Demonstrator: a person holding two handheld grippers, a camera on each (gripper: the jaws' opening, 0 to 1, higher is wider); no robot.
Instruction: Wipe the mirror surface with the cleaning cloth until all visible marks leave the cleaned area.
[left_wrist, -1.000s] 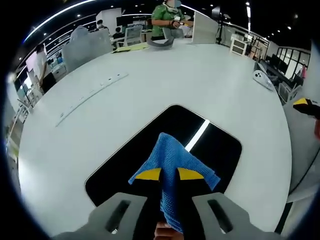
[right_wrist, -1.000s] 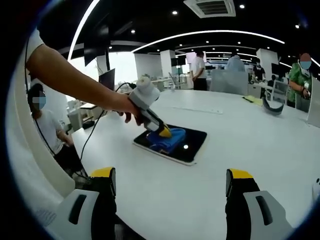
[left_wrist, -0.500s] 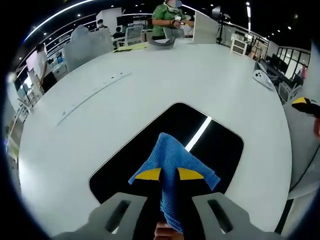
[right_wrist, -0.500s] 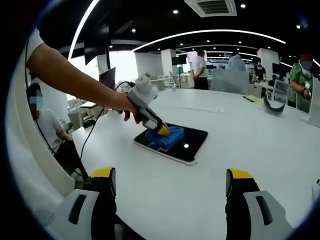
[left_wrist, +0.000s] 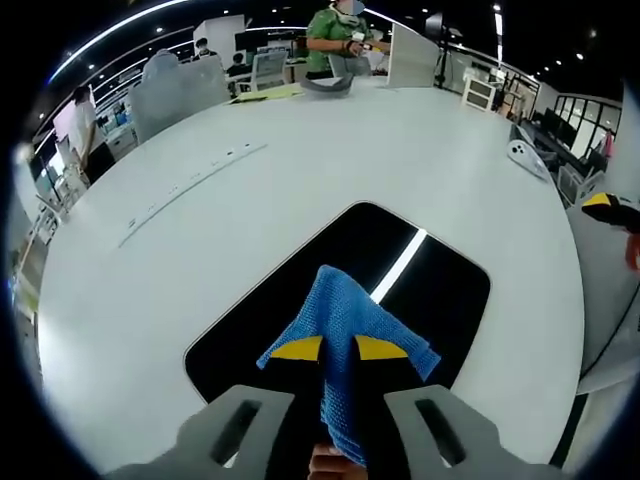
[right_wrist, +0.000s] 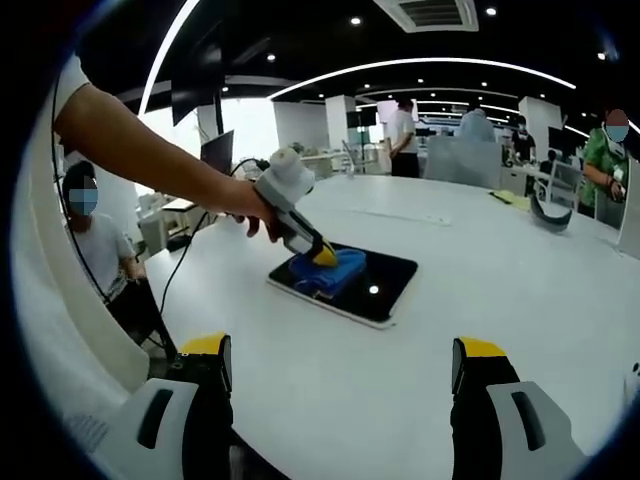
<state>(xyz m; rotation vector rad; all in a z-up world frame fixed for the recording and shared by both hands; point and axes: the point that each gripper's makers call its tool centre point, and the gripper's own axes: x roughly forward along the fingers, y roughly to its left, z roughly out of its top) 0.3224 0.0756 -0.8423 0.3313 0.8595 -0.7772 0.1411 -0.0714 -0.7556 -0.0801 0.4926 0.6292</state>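
Mid-wipe here: the left tongs (left_wrist: 340, 349) are clamped on the blue cloth (left_wrist: 345, 325), pressing it on the black mirror (left_wrist: 440, 290) right under their tips. Next I'd push forward over the unwiped glass, stopping short of its far edge. Right tongs (right_wrist: 340, 375) hang open, well back; the white surface (left_wrist: 300, 170) has plenty of room

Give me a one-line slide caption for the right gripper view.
Left gripper presses the blue cloth onto the dark mirror on the white table; right gripper open.
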